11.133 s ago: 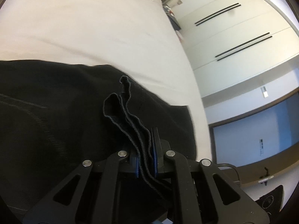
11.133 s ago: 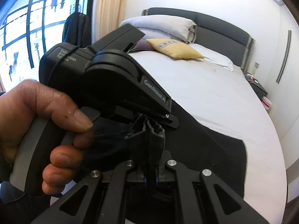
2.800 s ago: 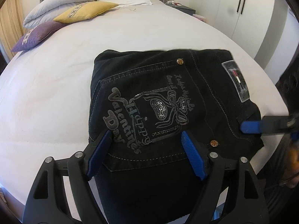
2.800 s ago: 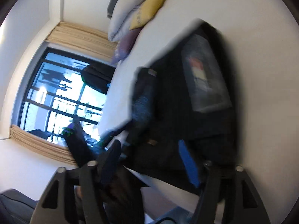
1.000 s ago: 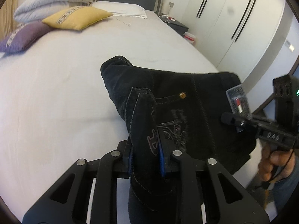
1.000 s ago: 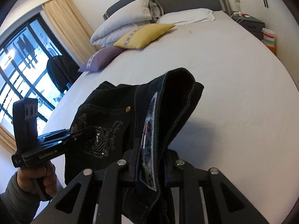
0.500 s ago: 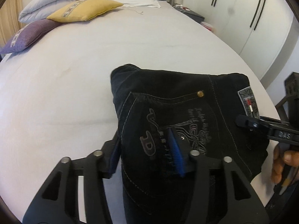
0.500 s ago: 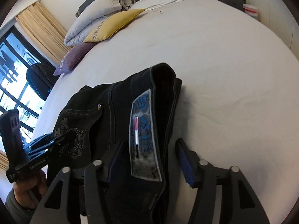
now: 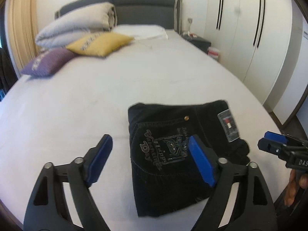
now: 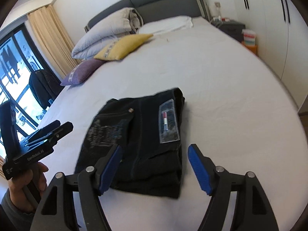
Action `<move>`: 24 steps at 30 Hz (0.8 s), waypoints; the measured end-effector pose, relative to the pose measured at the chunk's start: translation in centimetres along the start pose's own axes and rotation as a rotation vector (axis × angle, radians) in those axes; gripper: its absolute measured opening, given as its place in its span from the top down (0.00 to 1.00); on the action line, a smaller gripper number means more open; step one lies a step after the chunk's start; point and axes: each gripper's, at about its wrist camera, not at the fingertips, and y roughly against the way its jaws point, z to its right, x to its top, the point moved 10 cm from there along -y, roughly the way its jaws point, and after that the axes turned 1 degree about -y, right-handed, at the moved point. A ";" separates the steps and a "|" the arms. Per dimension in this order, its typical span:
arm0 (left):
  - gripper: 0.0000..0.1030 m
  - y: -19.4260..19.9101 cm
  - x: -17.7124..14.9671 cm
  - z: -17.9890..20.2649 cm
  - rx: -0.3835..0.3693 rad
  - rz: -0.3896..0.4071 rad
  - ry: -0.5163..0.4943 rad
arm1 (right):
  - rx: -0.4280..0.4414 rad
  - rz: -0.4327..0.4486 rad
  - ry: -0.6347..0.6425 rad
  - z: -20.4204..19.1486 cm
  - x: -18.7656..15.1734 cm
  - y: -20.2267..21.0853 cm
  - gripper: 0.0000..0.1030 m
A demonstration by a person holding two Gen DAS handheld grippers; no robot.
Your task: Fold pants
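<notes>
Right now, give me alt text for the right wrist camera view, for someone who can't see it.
Folded black pants lie flat on a white bed, released, with the right gripper above their near edge, jaws opening and gripping nothing. The left gripper shows at left; pillows sit by the headboard.

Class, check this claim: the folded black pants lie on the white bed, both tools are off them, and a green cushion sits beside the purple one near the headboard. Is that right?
Not quite. The cushion beside the purple cushion is yellow, not green, as the left wrist view shows. The rest holds: the folded black pants lie on the white bed, and the left tool and right tool are off them, jaws opening.
</notes>
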 end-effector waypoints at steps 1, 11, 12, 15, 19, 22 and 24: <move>0.10 1.6 0.1 0.1 0.011 0.032 0.004 | -0.009 0.019 0.014 -0.6 -0.1 1.2 0.25; 0.00 18.2 -0.1 0.3 0.230 0.329 -0.010 | -0.111 0.251 0.130 -5.5 0.0 10.2 0.08; 0.00 19.7 -0.2 0.3 0.262 0.354 -0.009 | -0.120 0.284 0.131 -5.7 0.1 11.2 0.04; 0.00 23.2 -0.3 0.8 0.302 0.411 -0.012 | -0.141 0.379 0.135 -6.3 0.6 14.1 0.00; 0.00 28.3 -0.8 1.6 0.353 0.506 -0.008 | -0.157 0.462 0.135 -7.0 1.2 17.5 0.00; 0.00 29.0 -1.1 1.6 0.328 0.423 0.005 | -0.147 0.491 0.129 -7.6 1.3 19.6 0.00; 0.00 28.7 -1.4 1.2 0.341 0.342 0.011 | -0.157 0.509 0.125 -8.0 1.3 20.9 0.00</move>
